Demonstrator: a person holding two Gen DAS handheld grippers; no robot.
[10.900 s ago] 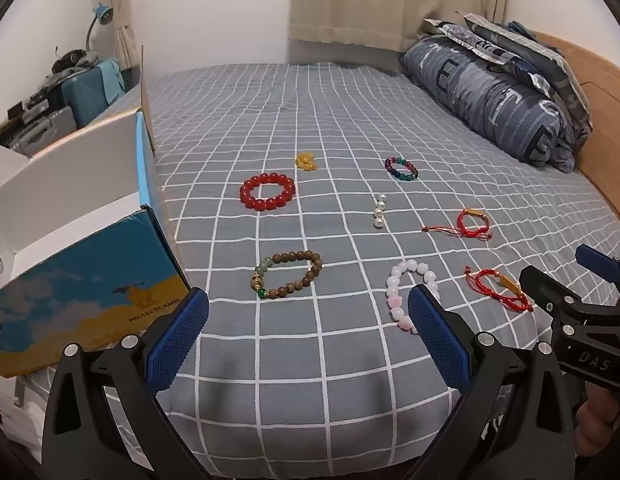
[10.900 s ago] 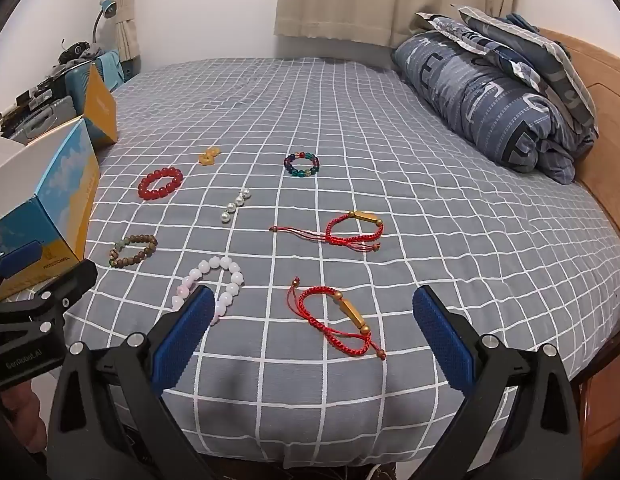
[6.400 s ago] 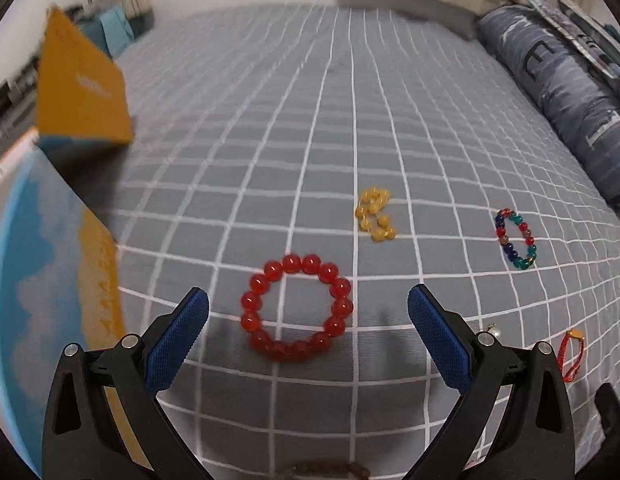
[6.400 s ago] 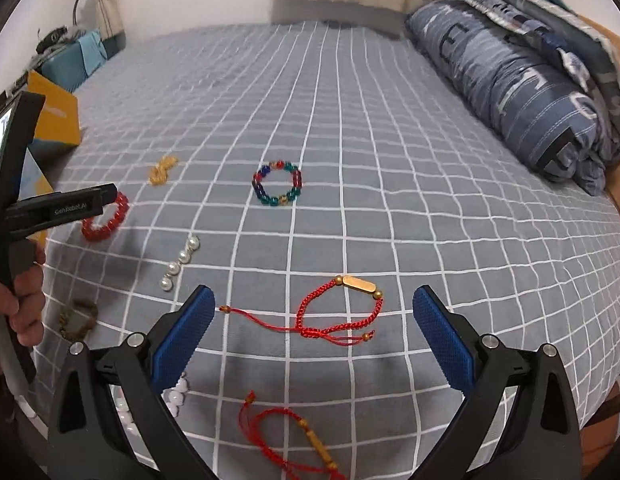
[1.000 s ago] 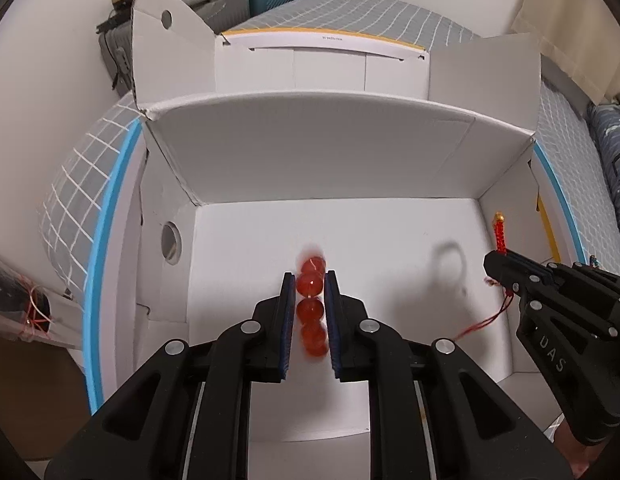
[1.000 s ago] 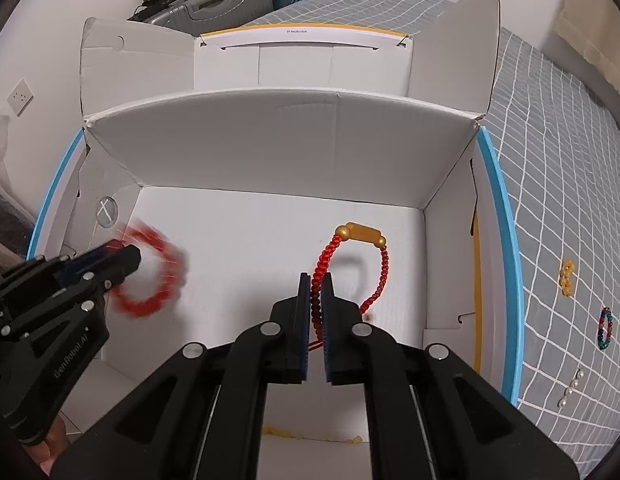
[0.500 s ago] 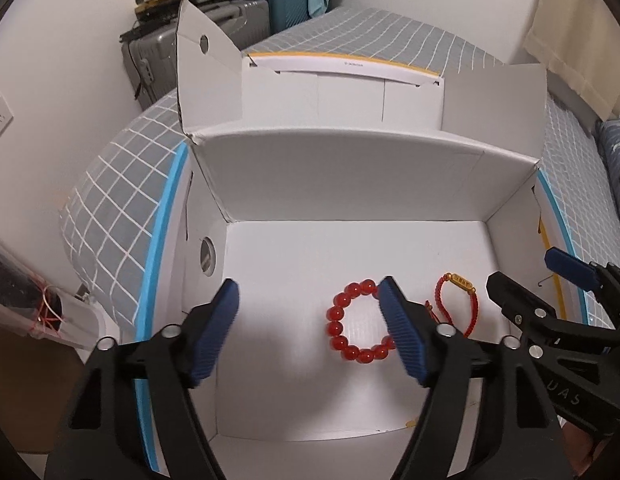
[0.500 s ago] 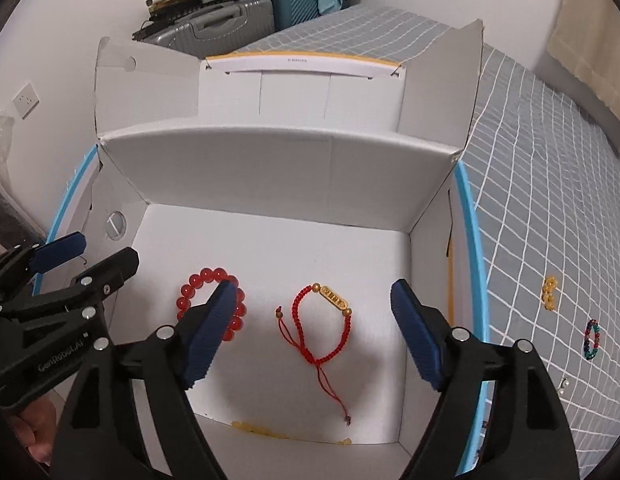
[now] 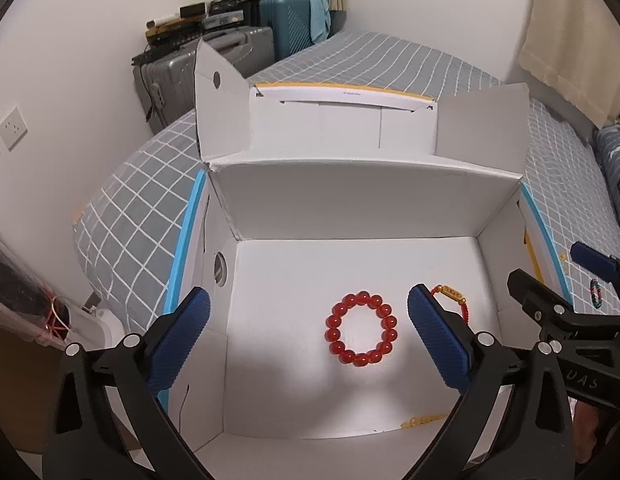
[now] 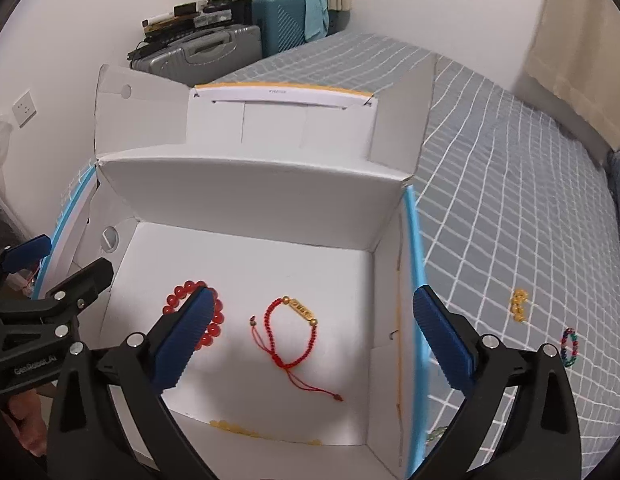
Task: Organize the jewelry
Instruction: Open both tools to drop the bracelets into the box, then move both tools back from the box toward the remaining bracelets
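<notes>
An open white cardboard box (image 9: 350, 200) (image 10: 249, 208) stands on the bed's corner. On its floor lie a red bead bracelet (image 9: 361, 334) (image 10: 177, 296) and a red cord bracelet with a gold bar (image 10: 293, 326) (image 9: 454, 294). A string of yellow beads (image 10: 233, 427) (image 9: 422, 420) lies along the near wall. My left gripper (image 9: 310, 340) is open and empty above the box, over the red bead bracelet. My right gripper (image 10: 310, 340) is open and empty above the box, over the cord bracelet. Each gripper also shows in the other's view, the right one (image 9: 558, 292) and the left one (image 10: 57, 272).
On the grey checked bedspread (image 10: 510, 200) to the right of the box lie a small yellow bead piece (image 10: 518, 306) and a multicoloured bead bracelet (image 10: 569, 347) (image 9: 596, 294). Suitcases (image 9: 229, 56) stand against the wall behind the bed. A wall socket (image 9: 13, 128) is at the left.
One second ago both grippers were shut on the bracelets inside the box. They opened and dropped them on the box floor, and have since risen and opened wider.
</notes>
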